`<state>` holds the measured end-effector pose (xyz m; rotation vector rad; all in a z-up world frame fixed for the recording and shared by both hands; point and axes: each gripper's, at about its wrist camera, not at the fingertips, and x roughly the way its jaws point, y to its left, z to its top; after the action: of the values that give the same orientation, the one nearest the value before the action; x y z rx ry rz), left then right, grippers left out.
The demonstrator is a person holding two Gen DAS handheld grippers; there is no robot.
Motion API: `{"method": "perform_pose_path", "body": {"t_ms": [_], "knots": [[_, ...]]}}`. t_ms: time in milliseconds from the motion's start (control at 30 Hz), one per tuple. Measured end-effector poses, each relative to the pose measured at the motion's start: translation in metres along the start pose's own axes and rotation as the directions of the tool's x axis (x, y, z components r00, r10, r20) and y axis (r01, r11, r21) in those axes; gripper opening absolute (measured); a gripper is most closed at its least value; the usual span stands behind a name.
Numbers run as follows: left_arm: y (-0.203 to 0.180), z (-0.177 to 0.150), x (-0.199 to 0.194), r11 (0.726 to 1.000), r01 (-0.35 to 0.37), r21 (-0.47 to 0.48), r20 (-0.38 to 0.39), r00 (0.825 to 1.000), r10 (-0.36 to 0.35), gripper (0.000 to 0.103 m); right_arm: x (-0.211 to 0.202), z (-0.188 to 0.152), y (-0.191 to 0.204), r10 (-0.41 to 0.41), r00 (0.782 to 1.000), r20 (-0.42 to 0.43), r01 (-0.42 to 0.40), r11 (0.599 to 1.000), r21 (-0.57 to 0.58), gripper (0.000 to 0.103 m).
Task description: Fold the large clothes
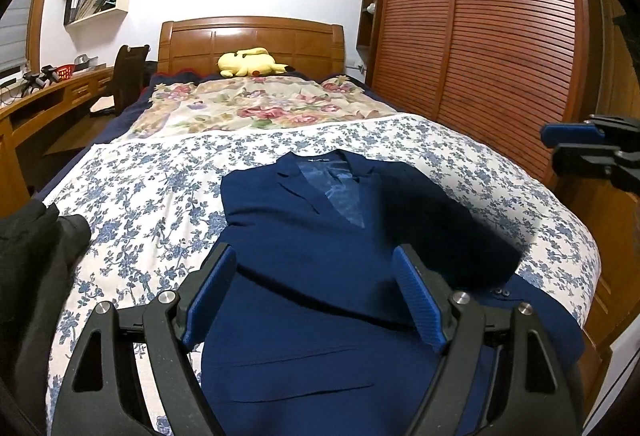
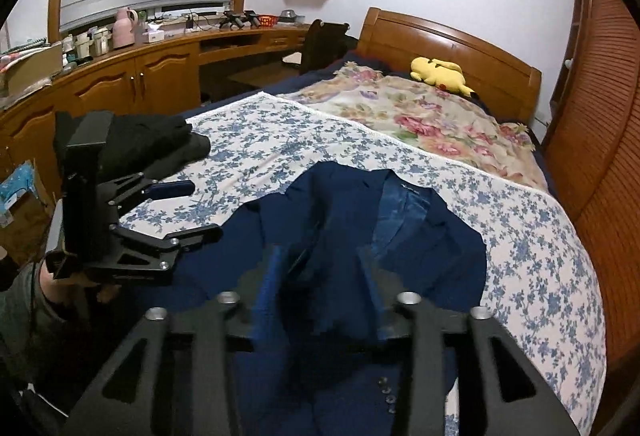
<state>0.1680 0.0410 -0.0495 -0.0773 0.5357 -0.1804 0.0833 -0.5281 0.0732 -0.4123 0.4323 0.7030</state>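
Navy blazer (image 1: 320, 256) lies flat on the floral sheet (image 1: 160, 188), directly beneath your left gripper (image 1: 316, 296), jaws spread, empty. Your right gripper (image 2: 320, 300) is blurred, jaws unclear. Bare sheet ahead; black clothes (image 1: 36, 248) left of the left jaws.

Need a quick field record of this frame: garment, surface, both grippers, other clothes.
garment: navy blazer, front up, collar toward the headboard, sleeve folded across the chest
surface: bed with blue floral sheet
left gripper: open, above the blazer, holding nothing
right gripper: open over the blazer, fingers blurred
other clothes: black garment on the bed's left edge
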Motion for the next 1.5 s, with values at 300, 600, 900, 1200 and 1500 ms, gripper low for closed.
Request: {"method": "perform_pose_path", "body": {"t_ms": [300, 600, 900, 1200, 1500], "knots": [[-0.004, -0.008, 0.010, 0.999, -0.009, 0.034, -0.043, 0.999, 0.011, 0.081, 0.018, -0.033, 0.003, -0.009, 1.000, -0.020, 0.010, 0.998, 0.056, 0.049], [-0.010, -0.018, 0.030, 0.999, -0.012, 0.050, -0.111, 0.994, 0.017, 0.081, 0.081, -0.090, -0.019, -0.023, 0.991, -0.130, 0.047, 0.982, 0.182, 0.049], [-0.030, -0.035, 0.054, 0.997, 0.022, 0.077, -0.211, 0.977, -0.005, 0.081, 0.146, -0.138, -0.015, -0.054, 0.977, -0.205, 0.093, 0.978, 0.186, 0.049], [-0.045, -0.049, 0.058, 0.991, 0.021, 0.135, -0.268, 0.963, 0.016, 0.081, 0.151, -0.140, 0.007, -0.091, 0.987, -0.131, 0.113, 0.979, 0.172, 0.050], [-0.024, -0.058, 0.073, 0.996, 0.005, 0.092, -0.345, 0.938, 0.027, 0.075, 0.150, -0.138, 0.004, -0.067, 0.988, -0.140, 0.092, 0.980, 0.178, 0.050]]}}
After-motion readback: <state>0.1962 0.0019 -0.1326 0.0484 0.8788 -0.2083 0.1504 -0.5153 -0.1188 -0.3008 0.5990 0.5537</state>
